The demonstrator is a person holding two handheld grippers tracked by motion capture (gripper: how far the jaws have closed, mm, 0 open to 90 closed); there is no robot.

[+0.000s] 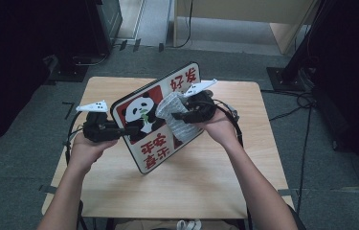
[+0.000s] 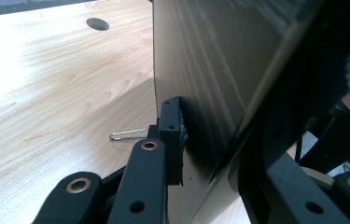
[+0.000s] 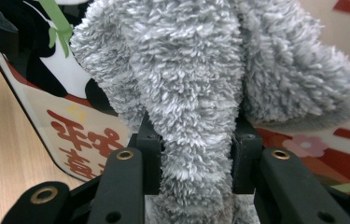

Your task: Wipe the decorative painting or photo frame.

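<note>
Panda board [image 1: 155, 117] held tilted above the bench [image 1: 119, 182], left gripper [image 1: 128, 129] fingers clamped on its left edge. Right gripper [image 1: 179, 116] fingers clamped on grey fluffy cloth [image 3: 196, 93], pressed against the board's face.

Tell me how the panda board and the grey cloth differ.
The panda board is stiff, flat and printed in red, white and black; the grey cloth is soft, fluffy and plain. The board stands tilted on the table, clamped at its edge by the left gripper; the cloth hangs bunched in the right gripper, against the board's printed face. Both are gripped.
</note>
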